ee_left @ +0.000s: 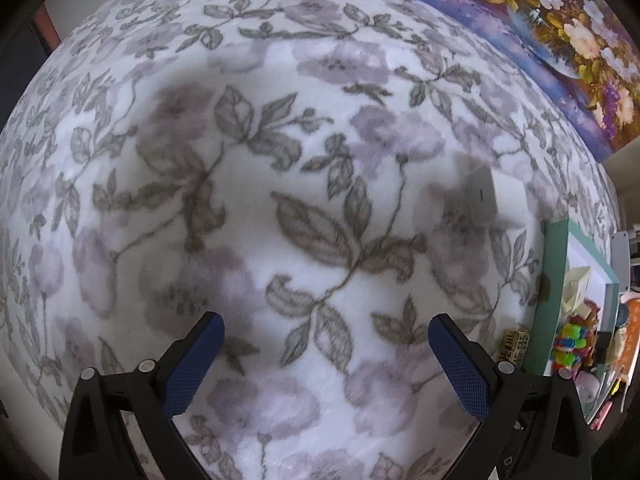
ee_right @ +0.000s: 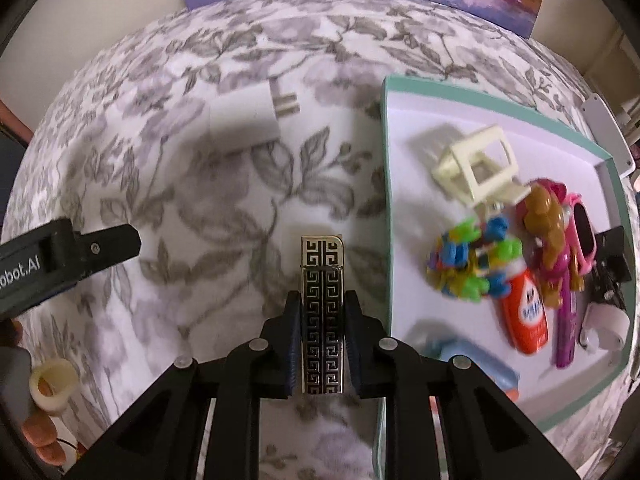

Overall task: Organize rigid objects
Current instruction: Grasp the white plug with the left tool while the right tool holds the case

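My right gripper (ee_right: 322, 296) is shut on a black-and-gold patterned lighter (ee_right: 322, 272), held just above the floral blanket, left of the teal-rimmed tray (ee_right: 386, 184). The tray holds several items: a cream frame piece (ee_right: 478, 168), a multicoloured toy (ee_right: 472, 264), an orange bottle (ee_right: 526, 316) and a pink watch (ee_right: 582, 232). A white charger plug (ee_right: 246, 116) lies on the blanket further back. My left gripper (ee_left: 326, 330) is open over bare blanket; the plug (ee_left: 482, 196) lies ahead to its right, and the lighter (ee_left: 514, 344) and tray (ee_left: 554, 280) show at the right edge.
A flower painting (ee_left: 560, 32) leans at the far side of the blanket. A hand (ee_right: 40, 436) holding the left gripper's handle shows at the lower left of the right wrist view, by a cream ring (ee_right: 52, 384). A white switch plate (ee_right: 608, 132) lies beyond the tray.
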{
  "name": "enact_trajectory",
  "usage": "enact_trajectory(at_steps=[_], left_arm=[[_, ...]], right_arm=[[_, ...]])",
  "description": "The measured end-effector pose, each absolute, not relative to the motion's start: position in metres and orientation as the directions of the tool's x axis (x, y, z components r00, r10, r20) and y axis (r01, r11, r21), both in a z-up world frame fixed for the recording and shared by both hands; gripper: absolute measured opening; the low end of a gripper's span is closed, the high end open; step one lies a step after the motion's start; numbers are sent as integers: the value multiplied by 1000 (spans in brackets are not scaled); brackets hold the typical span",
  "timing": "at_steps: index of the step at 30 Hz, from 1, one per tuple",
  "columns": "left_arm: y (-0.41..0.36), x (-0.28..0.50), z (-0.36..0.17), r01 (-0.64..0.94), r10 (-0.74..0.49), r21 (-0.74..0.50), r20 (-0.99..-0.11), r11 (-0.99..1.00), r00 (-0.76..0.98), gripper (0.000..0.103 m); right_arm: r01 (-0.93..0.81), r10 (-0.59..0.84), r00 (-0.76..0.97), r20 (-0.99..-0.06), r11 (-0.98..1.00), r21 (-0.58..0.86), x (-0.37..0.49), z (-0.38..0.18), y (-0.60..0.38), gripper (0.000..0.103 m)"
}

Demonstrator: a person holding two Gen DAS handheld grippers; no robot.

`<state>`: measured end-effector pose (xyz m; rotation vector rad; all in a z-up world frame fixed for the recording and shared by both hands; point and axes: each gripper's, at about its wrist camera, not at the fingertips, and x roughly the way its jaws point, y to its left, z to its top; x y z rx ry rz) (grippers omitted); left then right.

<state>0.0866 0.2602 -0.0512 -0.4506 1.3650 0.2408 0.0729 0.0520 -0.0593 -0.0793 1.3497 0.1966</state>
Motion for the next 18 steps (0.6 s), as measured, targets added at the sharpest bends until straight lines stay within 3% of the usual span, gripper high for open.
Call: enact_trajectory(at_steps=[11, 18], left_arm=[[249, 140, -33, -419, -103, -227, -949, 879, 297, 102], [221, 171, -42, -365, -98, -233, -931, 901, 352, 93]], right_arm=[[-115, 209, 278, -938, 976, 183, 114, -11, 18, 21], [-77, 195, 379, -905, 981, 179, 136, 10, 22, 21]])
